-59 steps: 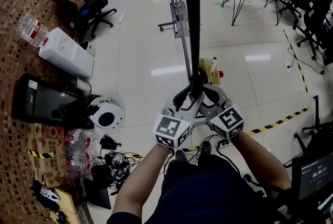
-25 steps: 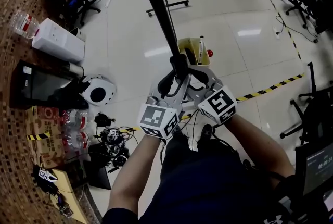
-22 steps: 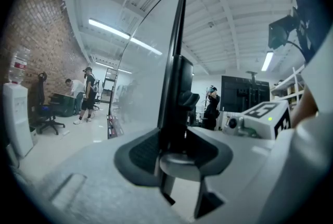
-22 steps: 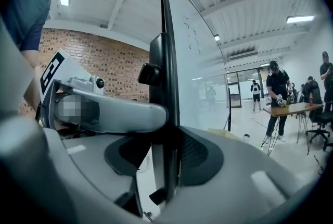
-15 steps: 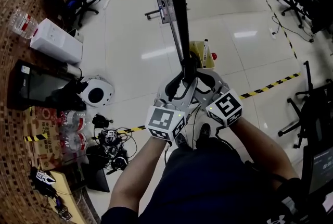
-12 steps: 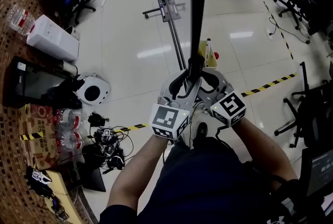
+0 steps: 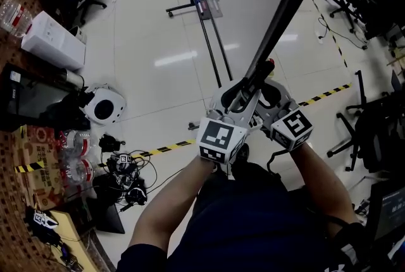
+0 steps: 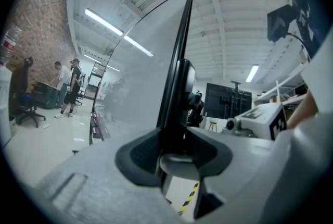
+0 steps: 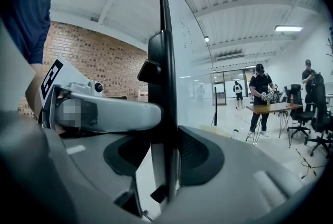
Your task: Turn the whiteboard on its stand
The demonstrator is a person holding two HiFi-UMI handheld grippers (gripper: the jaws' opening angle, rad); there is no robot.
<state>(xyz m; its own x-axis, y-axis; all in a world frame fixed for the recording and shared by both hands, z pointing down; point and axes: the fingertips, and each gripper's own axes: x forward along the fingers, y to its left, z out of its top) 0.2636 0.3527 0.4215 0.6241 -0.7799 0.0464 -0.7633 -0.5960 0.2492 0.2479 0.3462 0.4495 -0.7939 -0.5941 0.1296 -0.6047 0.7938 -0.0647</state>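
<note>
The turn looks to be under way: the whiteboard (image 7: pixel 286 4) shows edge-on in the head view as a dark bar slanting up and to the right from the 2 tongs, above the shiny floor and off to the right of the stand (image 7: pixel 202 19), whose thin upright and foot run toward the top of the view. The left gripper (image 7: pixel 242 95) is clamped hard on the board's dark frame (image 8: pixel 176 113), its jaws having just pinched tighter, with the frame pressed between the pads. The right gripper (image 7: pixel 261 86) sits just beside it on the same edge, jaws closed on the frame (image 9: pixel 165 129) though they have just eased a touch wider; the frame stands between them and against the right-hand pad. Both point roughly level at the board's edge. The next move, as I judge it, calls for keeping both grips firm and carrying the edge on along its arc about the stand, the person stepping round with it so that the board does not twist out of the looser right jaws.
</note>
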